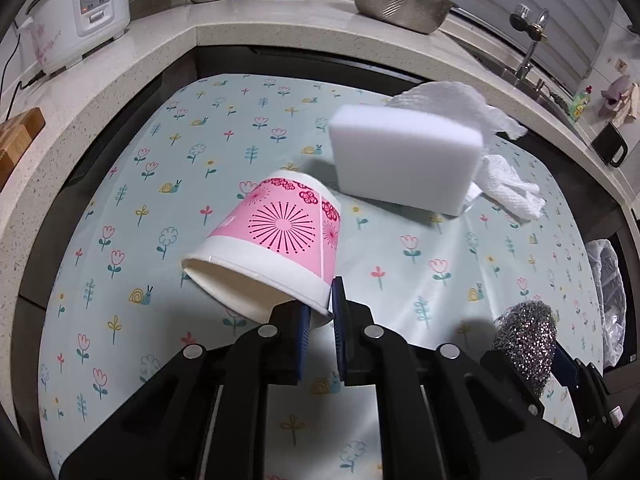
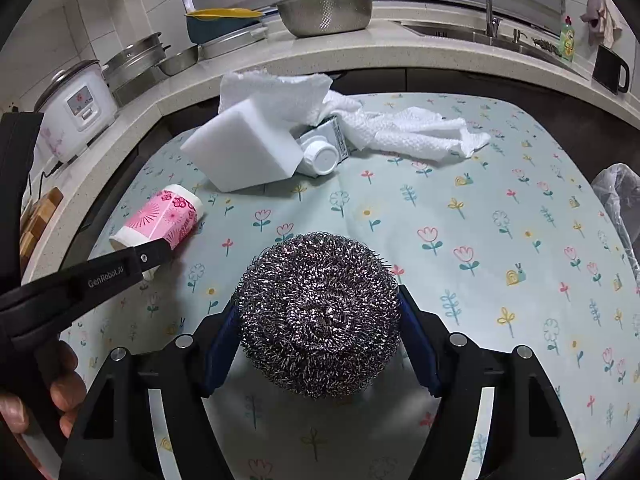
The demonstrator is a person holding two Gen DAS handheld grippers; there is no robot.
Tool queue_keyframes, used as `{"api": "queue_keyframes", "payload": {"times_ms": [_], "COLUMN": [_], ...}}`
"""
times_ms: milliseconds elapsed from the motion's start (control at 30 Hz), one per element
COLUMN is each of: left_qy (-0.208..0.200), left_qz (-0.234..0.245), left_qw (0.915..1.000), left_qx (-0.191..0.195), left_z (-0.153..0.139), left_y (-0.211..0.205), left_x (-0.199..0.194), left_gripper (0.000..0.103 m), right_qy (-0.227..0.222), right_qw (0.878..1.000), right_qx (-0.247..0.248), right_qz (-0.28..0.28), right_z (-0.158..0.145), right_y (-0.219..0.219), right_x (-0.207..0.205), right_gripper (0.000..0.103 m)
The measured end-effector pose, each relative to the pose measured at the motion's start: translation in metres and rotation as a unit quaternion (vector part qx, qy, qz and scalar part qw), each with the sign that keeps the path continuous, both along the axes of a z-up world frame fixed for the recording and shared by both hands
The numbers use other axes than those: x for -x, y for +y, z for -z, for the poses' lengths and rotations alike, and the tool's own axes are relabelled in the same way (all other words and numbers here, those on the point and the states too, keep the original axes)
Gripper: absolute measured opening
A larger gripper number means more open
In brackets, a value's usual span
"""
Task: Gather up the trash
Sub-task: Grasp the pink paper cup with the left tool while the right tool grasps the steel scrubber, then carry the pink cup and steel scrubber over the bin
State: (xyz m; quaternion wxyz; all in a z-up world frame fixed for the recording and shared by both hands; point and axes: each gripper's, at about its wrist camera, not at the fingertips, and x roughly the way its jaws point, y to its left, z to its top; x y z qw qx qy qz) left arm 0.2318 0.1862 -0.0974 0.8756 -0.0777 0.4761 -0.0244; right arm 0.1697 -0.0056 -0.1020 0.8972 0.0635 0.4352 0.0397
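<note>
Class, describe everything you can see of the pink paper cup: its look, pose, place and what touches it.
The pink paper cup looks like thin paper, white inside, with white bands at rim and base and a pink wrap printed with red starbursts and flowers. It appears empty. It is tipped on its side over the floral tablecloth, mouth toward the left gripper, whose jaws pinch its rim wall, one inside and one outside. The white sponge block stands behind it, apart.
</note>
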Motion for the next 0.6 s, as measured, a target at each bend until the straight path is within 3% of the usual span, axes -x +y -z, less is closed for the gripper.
{"api": "queue_keyframes", "payload": {"times_ms": [600], "left_qy": [-0.048], "left_qz": [0.066], "left_qw": [0.9966], "left_qx": [-0.004], "left_z": [-0.053], "left_y": [-0.075], "left_x": [0.041], "left_gripper": [0.008], "right_qy": [-0.052], "right_qw": [0.997], "right_qx": [-0.013], "right_qz": [0.046], "right_z": [-0.05], "right_y": [-0.061], "right_x": [0.037], "right_gripper": [0.069]}}
